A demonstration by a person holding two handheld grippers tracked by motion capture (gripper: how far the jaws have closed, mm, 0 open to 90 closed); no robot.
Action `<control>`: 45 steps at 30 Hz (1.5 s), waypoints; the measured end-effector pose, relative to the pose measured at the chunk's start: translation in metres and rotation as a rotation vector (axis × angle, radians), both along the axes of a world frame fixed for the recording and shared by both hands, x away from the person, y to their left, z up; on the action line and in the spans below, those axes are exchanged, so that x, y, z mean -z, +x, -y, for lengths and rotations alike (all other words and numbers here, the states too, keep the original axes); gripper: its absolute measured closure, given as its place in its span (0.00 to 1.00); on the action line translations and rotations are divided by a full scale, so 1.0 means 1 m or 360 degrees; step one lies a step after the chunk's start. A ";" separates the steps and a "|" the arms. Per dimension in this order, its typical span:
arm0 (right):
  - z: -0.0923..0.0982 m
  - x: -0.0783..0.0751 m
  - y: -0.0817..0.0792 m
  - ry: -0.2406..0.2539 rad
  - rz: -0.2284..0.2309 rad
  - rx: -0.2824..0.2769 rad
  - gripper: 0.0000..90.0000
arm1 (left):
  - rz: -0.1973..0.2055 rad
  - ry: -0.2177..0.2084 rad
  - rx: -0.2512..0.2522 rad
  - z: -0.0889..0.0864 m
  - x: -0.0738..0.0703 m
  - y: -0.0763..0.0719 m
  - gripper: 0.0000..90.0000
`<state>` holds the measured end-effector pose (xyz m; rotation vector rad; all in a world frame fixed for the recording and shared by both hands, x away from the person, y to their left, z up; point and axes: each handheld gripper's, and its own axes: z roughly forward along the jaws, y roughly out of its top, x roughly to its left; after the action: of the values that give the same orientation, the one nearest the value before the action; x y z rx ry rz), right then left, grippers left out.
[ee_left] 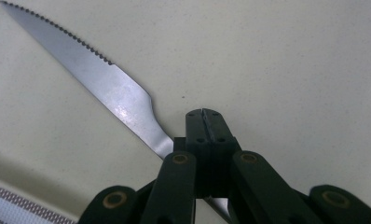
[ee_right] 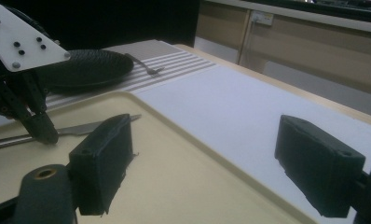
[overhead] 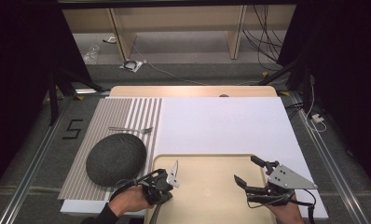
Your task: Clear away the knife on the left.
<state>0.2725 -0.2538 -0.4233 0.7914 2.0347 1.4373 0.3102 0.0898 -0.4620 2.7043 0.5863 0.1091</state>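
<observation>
Two grippers work over the near end of the table, both above a cream tray (overhead: pixel 211 161) that lies on a white sheet (overhead: pixel 221 121). The left gripper (ee_left: pixel 204 114) has its jaws pressed fully together, and in the left gripper view a steel knife (ee_left: pixel 106 86) with a serrated edge passes under or between the jaws near its handle end; the blade runs away toward the upper left over the tray's surface. From that view alone it is hard to say whether the pads pinch the handle or merely rest on it, though the right gripper view shows the left gripper's tip (ee_right: pixel 41 128) set down right on the knife (ee_right: pixel 81 128), which lies flat near the tray's left rim. The right gripper (overhead: pixel 250 170) hovers over the tray's right part with its jaws spread wide and nothing between them. To the left of the tray, a dark round plate (overhead: pixel 116 158) sits on a striped placemat (overhead: pixel 109 112), and a fork (overhead: pixel 130 129) lies on the mat just beyond the plate.
</observation>
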 end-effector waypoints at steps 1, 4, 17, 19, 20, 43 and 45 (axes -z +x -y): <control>0.000 0.000 0.000 -0.0001 0.0004 -0.0003 0.22 | 0.0001 0.0003 -0.0001 -0.001 0.000 0.000 0.99; 0.000 0.001 0.001 0.0004 0.0006 -0.0004 0.22 | 0.0006 0.0012 -0.0011 -0.003 0.000 0.001 0.99; 0.000 0.001 0.001 0.0010 0.0004 -0.0004 0.22 | 0.0017 0.0028 -0.0037 -0.011 0.000 0.003 0.99; 0.000 0.001 0.001 0.0012 0.0001 -0.0003 0.22 | 0.0014 0.0030 -0.0040 -0.012 0.000 0.003 0.99; 0.000 0.001 0.001 0.0012 0.0002 -0.0003 0.22 | 0.0017 0.0033 -0.0039 -0.013 0.000 0.004 0.99; 0.001 0.001 0.001 0.0006 -0.0007 -0.0008 0.22 | 0.0016 0.0034 -0.0067 -0.021 -0.001 0.008 0.90; 0.002 0.002 0.001 0.0013 -0.0005 -0.0011 0.22 | 0.0014 0.0022 -0.0074 -0.022 -0.004 0.008 0.86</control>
<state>0.2735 -0.2553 -0.4249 0.7910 2.0370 1.4500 0.3185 0.1120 -0.4582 2.7026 0.6482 0.1377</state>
